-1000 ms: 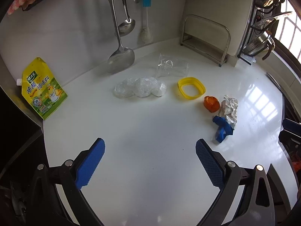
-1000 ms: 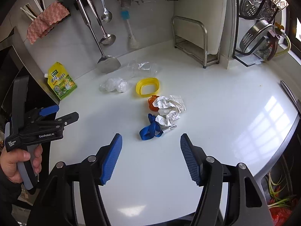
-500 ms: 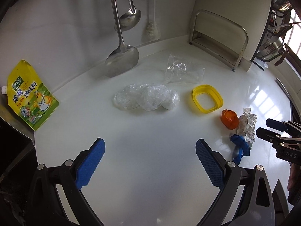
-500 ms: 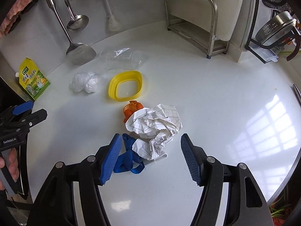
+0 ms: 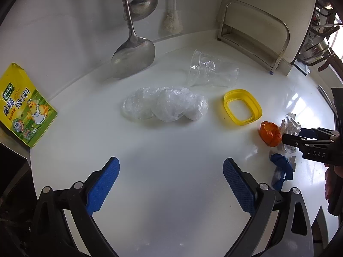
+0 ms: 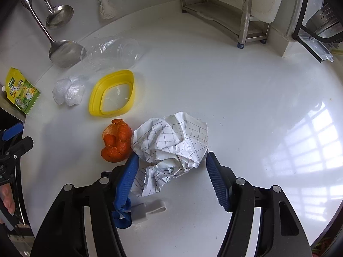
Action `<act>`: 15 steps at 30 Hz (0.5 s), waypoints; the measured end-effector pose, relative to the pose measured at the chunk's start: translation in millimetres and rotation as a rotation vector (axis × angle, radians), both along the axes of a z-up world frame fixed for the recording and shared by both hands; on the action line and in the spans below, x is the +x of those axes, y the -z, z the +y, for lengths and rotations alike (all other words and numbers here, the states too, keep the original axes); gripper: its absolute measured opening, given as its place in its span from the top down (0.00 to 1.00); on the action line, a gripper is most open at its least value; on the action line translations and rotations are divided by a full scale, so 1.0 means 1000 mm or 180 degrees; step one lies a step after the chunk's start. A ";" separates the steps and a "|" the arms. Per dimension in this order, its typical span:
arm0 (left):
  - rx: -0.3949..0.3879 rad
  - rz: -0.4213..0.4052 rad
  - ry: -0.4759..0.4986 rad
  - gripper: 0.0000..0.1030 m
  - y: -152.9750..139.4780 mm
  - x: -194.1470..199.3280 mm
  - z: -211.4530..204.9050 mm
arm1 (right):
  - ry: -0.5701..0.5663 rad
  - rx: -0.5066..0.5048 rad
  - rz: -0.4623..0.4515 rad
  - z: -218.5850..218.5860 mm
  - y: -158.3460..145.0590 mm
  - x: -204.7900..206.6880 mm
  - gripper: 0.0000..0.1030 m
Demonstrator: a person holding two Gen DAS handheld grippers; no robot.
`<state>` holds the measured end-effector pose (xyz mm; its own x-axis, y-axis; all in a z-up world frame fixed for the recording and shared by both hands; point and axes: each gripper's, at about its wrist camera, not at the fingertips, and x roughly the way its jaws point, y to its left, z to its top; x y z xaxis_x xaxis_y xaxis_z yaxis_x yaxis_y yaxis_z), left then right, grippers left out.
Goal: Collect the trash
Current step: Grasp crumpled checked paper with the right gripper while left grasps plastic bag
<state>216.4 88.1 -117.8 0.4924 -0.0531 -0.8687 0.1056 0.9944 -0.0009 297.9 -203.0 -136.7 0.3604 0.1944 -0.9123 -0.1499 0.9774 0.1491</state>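
Right gripper point(image 6: 171, 171): jaws spread wide, straddling the crumpled paper point(image 6: 171, 141); nothing clamped yet. I judge this the first pick, at the closing stage.

Left gripper point(image 5: 170, 184): jaws released, empty, hovering over bare counter point(image 5: 171, 150), short of the plastic wrap point(image 5: 165, 106).

Around the paper:
- Peel point(image 6: 116, 143), orange, touching the paper's left side, just beyond my right gripper's left finger.
- Blue strap point(image 6: 123, 212) and grey clip point(image 6: 148, 211), under that same finger, near the camera.
- Yellow ring point(image 6: 111, 95), further out, apart from the peel.
- Clear cup point(image 6: 109, 52), lying on its side near the wall.
- Seasoning pouch point(image 6: 21, 92), at the left counter edge; probably not trash.

Next move, as I judge it: close squarely on the paper, keeping the left finger off the peel and strap, then lift.

Room: open counter to the right and front. A hanging spatula point(image 6: 64, 52) and a steel rack point(image 6: 225, 10) bound the back.
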 end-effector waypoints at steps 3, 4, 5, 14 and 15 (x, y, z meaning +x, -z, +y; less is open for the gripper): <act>-0.0007 0.0018 0.0005 0.08 0.003 0.003 -0.001 | -0.0056 0.0002 -0.0026 -0.003 0.000 0.001 0.63; -0.0009 0.0021 0.0006 0.08 0.004 0.003 -0.002 | -0.0068 0.0008 -0.0017 -0.004 0.001 0.001 0.68; -0.0010 0.0026 0.0006 0.08 0.005 0.004 -0.002 | -0.0078 -0.0008 -0.0013 -0.005 0.001 0.001 0.71; 0.0027 -0.0066 -0.0010 0.08 0.012 0.029 -0.006 | -0.0035 0.0109 -0.0265 -0.021 -0.031 -0.026 0.88; 0.0056 -0.0076 -0.0018 0.08 0.014 0.035 -0.006 | -0.0038 0.0111 -0.0299 -0.022 -0.036 -0.031 0.88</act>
<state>251.7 82.2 -131.9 0.5131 -0.0350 -0.8576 0.0998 0.9948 0.0191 267.0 -224.9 -100.9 0.4414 0.2302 -0.8673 -0.1763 0.9699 0.1677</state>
